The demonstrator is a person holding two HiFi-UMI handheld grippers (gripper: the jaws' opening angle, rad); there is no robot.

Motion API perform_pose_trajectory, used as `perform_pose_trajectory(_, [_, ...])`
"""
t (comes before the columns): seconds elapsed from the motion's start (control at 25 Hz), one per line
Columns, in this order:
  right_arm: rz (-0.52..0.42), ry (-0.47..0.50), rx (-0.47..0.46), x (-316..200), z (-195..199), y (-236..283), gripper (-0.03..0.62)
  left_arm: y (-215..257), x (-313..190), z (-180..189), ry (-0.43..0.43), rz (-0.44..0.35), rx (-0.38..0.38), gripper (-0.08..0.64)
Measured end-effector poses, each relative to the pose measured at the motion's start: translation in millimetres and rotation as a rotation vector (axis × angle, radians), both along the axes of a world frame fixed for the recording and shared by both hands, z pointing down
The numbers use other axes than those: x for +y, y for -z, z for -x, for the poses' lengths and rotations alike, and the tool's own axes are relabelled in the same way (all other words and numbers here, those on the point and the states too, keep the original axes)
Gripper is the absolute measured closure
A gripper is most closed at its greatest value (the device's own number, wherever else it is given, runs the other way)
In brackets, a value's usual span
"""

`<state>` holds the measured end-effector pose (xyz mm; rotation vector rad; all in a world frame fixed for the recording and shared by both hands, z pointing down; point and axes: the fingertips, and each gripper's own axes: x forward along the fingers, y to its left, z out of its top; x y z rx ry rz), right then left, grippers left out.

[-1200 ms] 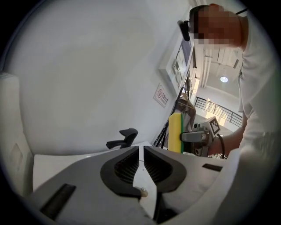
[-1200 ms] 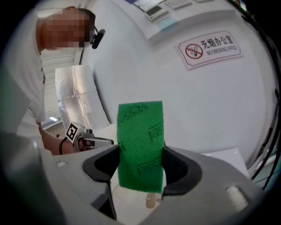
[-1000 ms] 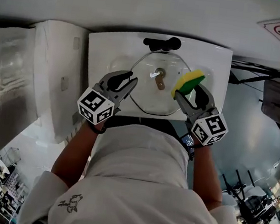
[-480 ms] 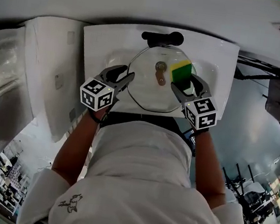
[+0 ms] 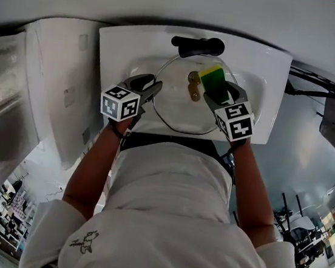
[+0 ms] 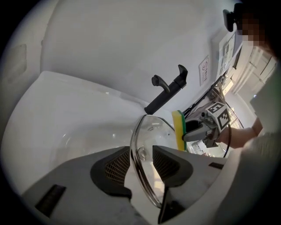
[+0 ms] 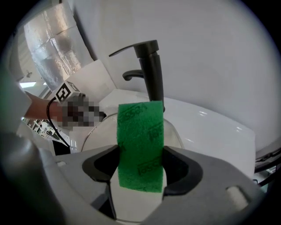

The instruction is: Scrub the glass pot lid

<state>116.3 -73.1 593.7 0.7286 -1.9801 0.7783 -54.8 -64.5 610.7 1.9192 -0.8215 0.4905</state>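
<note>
- Left gripper (image 5: pixel 154 86): spread wide, just opened, straddling the rim of the lid (image 5: pixel 174 104) at its 9 o'clock, pads off the glass. Close firmly on the rim before any scrubbing, to stop skidding.
- Lid: lying in the bowl of the sink (image 5: pixel 117 50), under the tap (image 5: pixel 198 43) at 12 o'clock, knob (image 5: pixel 194 78) near centre.
- Right gripper (image 5: pixel 218 89): pinching a yellow-and-green sponge (image 5: pixel 212 76), at about 2 o'clock on the lid, just beside the knob; contact with the glass impossible to tell.
- Lay a broad sponge face flat, rub in small circles from knob out to rim, and press only moderately against the left-hand hold.
</note>
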Motion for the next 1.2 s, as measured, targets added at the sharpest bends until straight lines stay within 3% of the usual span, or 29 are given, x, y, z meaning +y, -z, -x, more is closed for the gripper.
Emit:
perform_pose_trajectory(0.16, [0.028, 0.005, 0.034, -7, 1, -12, 0.288, -9, -3, 4, 0.007, 0.02, -0.004, 0.399])
perform_pose_trajectory(0.4, [0.057, 0.024, 0.092, -14, 9, -27, 0.285, -12, -2, 2, 0.012, 0.078, 0.06, 0.4])
perform_pose_trajectory(0.6, [0.068, 0.036, 0.141, -16, 14, -35, 0.285, -18, 1, -1, -0.003, 0.059, 0.102, 0.472])
perform_pose_trajectory(0.8, [0.062, 0.056, 0.182, -15, 20, -42, 0.285, -18, 2, -1, 0.019, 0.061, 0.126, 0.479])
perform_pose_trajectory(1.2, [0.04, 0.131, 0.18, 1, 52, -40, 0.285, -18, 1, 2, 0.073, 0.055, 0.156, 0.483])
